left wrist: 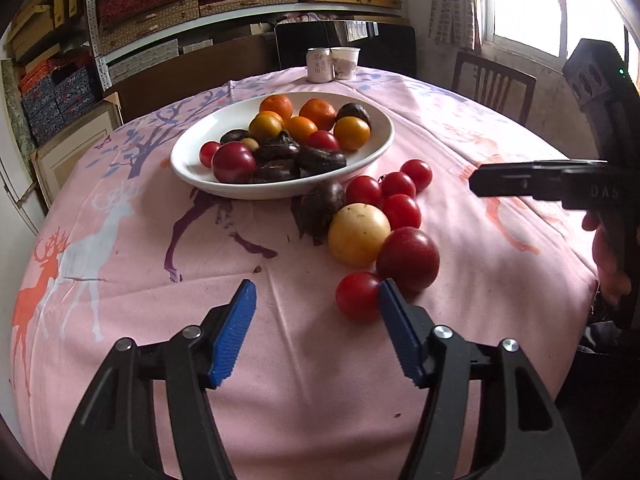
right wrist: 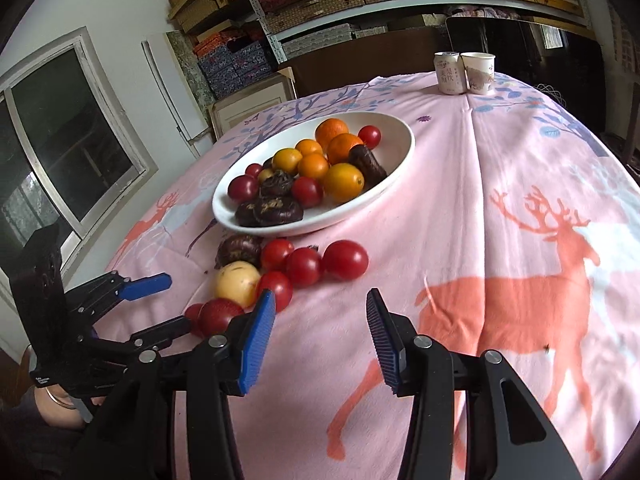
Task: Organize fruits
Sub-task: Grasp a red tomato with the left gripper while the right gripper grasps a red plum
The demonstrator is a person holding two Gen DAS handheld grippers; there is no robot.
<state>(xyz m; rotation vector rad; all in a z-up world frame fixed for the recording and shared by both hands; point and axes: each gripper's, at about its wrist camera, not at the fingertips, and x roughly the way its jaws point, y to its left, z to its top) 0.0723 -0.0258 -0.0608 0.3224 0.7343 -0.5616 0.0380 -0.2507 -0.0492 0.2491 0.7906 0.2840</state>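
Nearest, the left gripper (left wrist: 316,300) is spread wide and empty, one pad touching a cherry tomato (left wrist: 357,297) on the worktop (left wrist: 280,280); the right gripper (right wrist: 320,320) is wide and empty too. Beyond, loose fruits lie just beside the white bowl (left wrist: 192,168). A careless push could roll the tomato off the near edge.

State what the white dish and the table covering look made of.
White dish: likely glazed ceramic, judging by its smooth, glossy rim with soft highlights. Table covering: soft printed fabric, matte, showing creases and a faintly fuzzy nap; the exact fibre is unclear.
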